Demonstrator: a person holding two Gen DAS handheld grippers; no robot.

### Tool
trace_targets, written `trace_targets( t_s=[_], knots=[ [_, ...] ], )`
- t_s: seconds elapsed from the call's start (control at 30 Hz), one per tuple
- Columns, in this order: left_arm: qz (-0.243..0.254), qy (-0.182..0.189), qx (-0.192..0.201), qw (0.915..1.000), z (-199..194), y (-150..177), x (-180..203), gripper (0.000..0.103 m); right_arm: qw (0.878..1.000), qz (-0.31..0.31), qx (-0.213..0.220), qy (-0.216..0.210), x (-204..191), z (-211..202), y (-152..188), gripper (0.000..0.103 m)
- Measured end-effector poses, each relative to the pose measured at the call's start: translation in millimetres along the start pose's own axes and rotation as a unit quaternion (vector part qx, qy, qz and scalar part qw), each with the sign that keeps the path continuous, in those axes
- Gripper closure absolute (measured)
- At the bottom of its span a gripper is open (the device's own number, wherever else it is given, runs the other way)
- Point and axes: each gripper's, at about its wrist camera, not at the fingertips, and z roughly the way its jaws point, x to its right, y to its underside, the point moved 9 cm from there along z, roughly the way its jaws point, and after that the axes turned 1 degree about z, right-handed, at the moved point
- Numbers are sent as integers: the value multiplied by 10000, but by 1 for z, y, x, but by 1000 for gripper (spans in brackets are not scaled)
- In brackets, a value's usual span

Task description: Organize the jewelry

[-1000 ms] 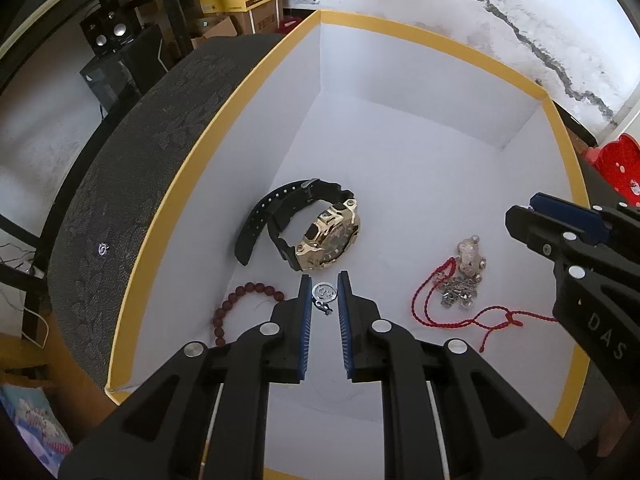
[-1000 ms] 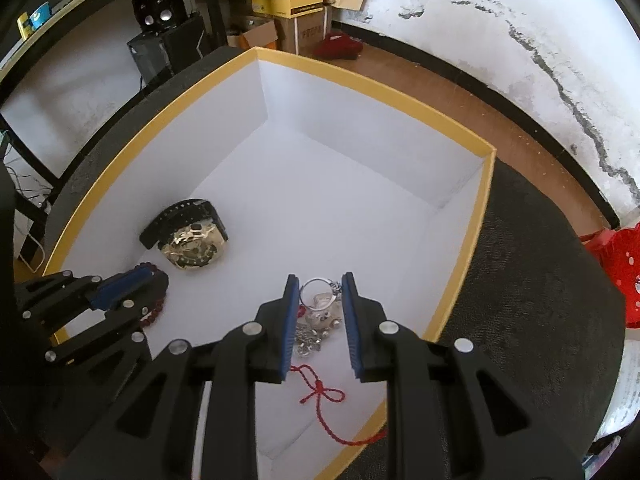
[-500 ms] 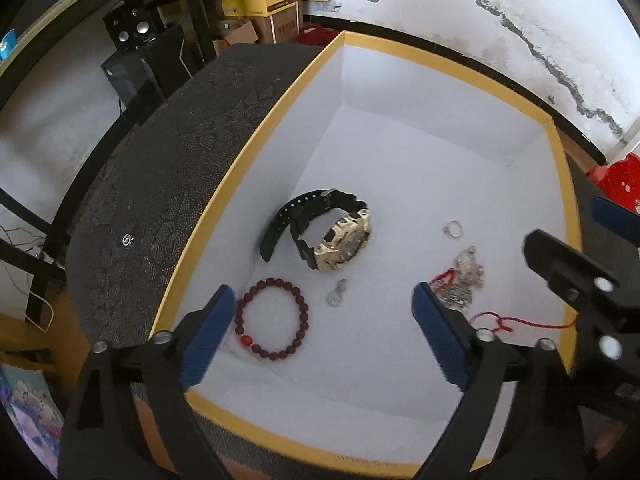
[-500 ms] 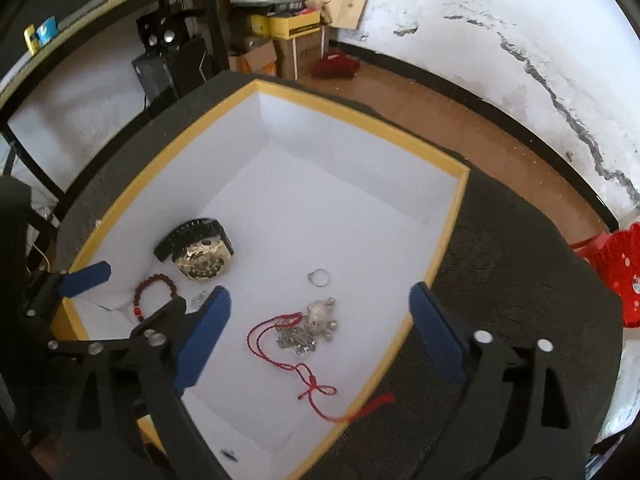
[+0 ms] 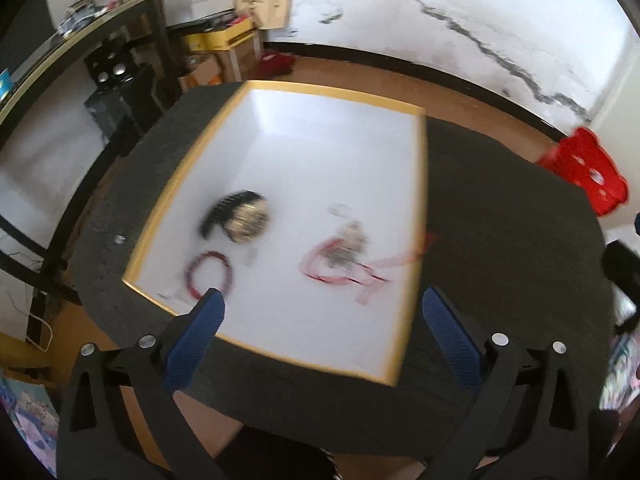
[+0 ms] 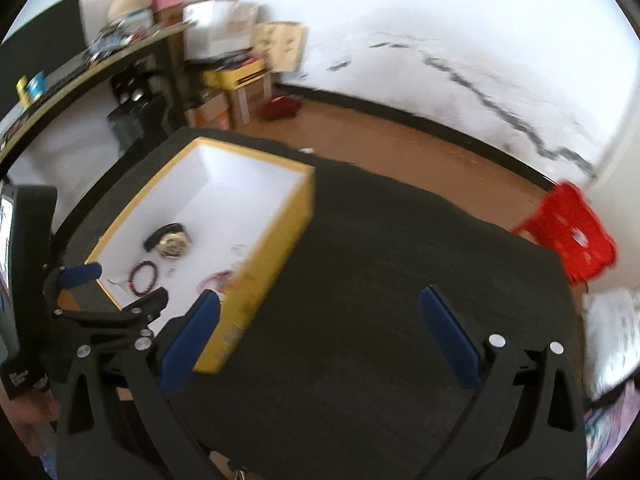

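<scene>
Both pairs of fingers are spread wide and hold nothing; their jaws have just been opening. The left gripper (image 5: 320, 320) hangs above the near edge of the yellow-rimmed box (image 5: 416, 248). The right gripper (image 6: 318, 322) is over the bare dark desk (image 6: 380, 280), beside the box. Inside lie the watch (image 5: 240, 220), the bead bracelet (image 5: 208, 272) and the red-cord charm (image 5: 344, 252). The drop seems done; a good retreat goes upward, clear of the rim, because the cord hangs over it.
</scene>
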Motion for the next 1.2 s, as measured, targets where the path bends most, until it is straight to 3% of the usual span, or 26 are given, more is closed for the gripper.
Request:
trace_targets(
  t_s=[0.2, 0.47, 0.6, 0.97, 1.07, 1.2],
  knots=[
    [422, 532, 62, 9977, -18, 34, 94, 6, 9971, 634, 14, 418, 105, -43, 61, 7],
    [796, 847, 176, 9931, -17, 64, 174, 6, 9888, 1290, -33, 748, 199, -48, 133, 6],
    [968, 930, 298, 9905, -8, 71, 186, 6, 9862, 1361, -41, 943, 213, -36, 152, 7],
    [982, 599, 320, 9928, 25, 62, 180, 6, 9839, 1541, -107, 895, 241, 22, 172, 7],
    [931, 942, 294, 9908, 25, 57, 189, 6, 9842, 1550, -158, 836, 240, 35, 171, 7],
    [1267, 681, 535, 9882, 37, 53, 194, 6, 9853, 1510, -235, 766, 230, 50, 168, 7]
  ],
)
